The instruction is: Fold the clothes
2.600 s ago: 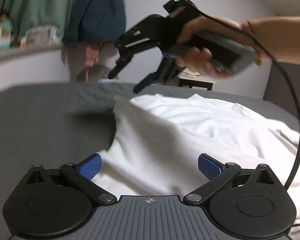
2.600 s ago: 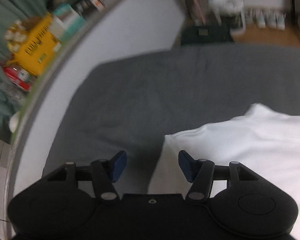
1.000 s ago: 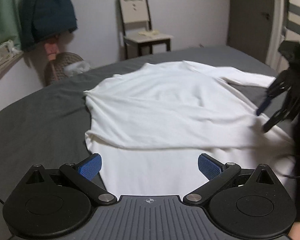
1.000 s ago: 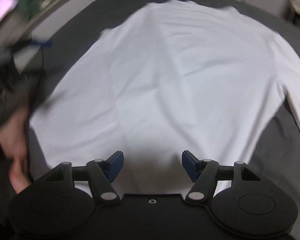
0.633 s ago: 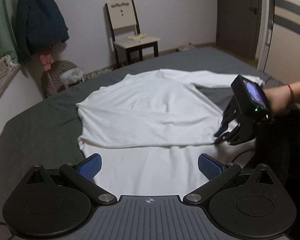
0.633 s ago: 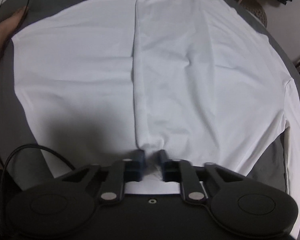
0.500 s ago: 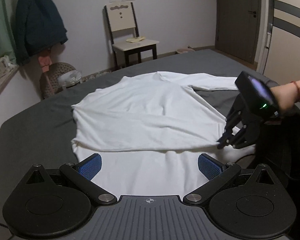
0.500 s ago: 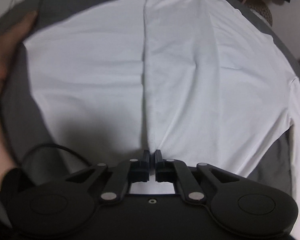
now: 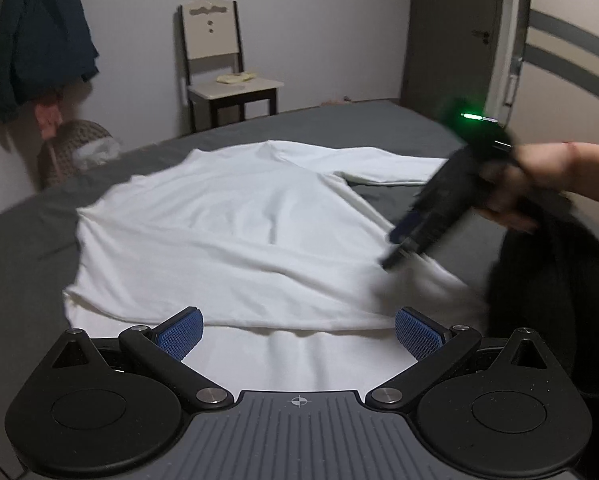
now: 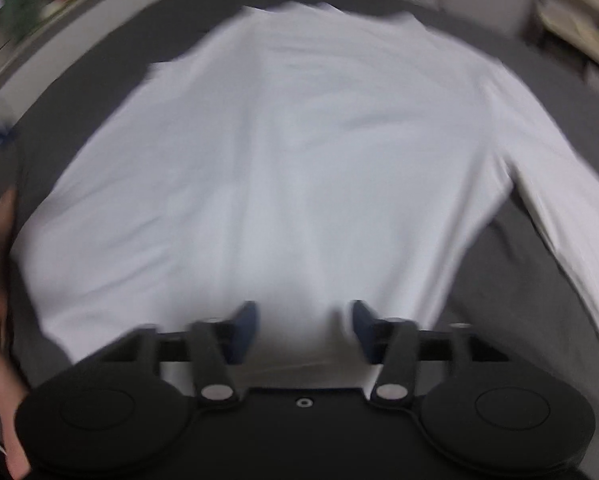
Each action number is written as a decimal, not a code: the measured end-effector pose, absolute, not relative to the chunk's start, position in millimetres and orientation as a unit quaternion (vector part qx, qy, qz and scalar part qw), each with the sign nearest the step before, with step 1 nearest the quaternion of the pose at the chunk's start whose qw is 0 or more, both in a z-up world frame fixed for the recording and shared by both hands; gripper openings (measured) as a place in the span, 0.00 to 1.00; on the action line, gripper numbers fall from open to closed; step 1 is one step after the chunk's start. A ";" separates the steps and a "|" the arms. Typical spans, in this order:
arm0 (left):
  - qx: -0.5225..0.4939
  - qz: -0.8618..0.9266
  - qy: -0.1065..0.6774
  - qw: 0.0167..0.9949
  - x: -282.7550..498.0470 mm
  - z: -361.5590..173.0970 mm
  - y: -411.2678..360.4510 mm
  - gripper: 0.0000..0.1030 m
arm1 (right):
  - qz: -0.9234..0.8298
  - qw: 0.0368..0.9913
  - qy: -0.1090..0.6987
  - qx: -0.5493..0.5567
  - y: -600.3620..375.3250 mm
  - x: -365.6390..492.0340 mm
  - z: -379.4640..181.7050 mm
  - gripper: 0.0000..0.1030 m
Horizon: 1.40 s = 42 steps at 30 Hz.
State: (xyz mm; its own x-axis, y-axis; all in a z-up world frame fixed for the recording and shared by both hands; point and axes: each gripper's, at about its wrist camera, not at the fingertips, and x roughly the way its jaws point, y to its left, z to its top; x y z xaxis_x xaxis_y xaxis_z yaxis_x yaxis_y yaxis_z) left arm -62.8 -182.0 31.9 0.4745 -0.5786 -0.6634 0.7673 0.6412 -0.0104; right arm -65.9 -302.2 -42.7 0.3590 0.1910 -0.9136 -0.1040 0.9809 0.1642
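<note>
Coat: we see a dark blue coat (image 9: 39, 40) hanging on the wall at far left, above a brown woven basket (image 9: 71, 148) on the floor
Bed: grey sheet (image 9: 27, 232) under everything – bare on the left and beyond the garment
Shirt: our white long-sleeved shirt (image 9: 227, 224) lies spread flat on the bed, its left part folded over onto the body so a doubled edge runs across the near side; one sleeve (image 9: 379, 164) stretches out to the right on the sheet
Left gripper: ours, the left gripper (image 9: 297, 334), sits low over the near hem with its blue pads (image 9: 179, 334) spread wide; nothing is between them and we cannot tell whether they touch the cloth
Chair: a pale wooden chair (image 9: 227, 76) stands against the back wall, something small and yellowish on its seat
Right gripper: in the left view the right gripper (image 9: 399, 248) is blurred, tilted down toward the folded edge at the right side of the shirt, a green light on its top; a hand (image 9: 515, 196) holds its grip
Right view: here the right gripper (image 10: 304, 330) shows its fingers parted to a middling gap, empty, with the shirt (image 10: 283, 152) spread ahead and the hem just under the tips – the picture is smeared, so contact is unclear
Door: a dark door (image 9: 451, 32) at the far right of the room
</note>
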 end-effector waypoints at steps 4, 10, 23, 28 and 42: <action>0.140 -0.396 0.331 0.845 -64.4 29.0 -176.7 1.00 | 0.108 0.800 0.582 0.104 -315.1 -71.4 -51.4 0.31; 0.146 -0.397 0.343 0.839 -64.6 20.8 -179.3 1.00 | 0.087 0.802 0.587 0.067 -305.5 -75.9 -59.9 0.02; 0.177 -0.412 0.364 0.817 -71.9 6.6 -190.2 1.00 | 0.027 0.826 0.553 0.110 -322.6 -78.2 -53.2 0.41; 0.163 -0.408 0.365 0.821 -70.2 7.3 -187.8 1.00 | -0.123 0.853 0.436 0.261 -420.4 -130.0 -22.7 0.51; 0.197 -0.399 0.383 0.809 -74.0 6.5 -197.2 1.00 | -0.379 0.785 0.340 0.353 -643.6 -254.1 -65.0 0.43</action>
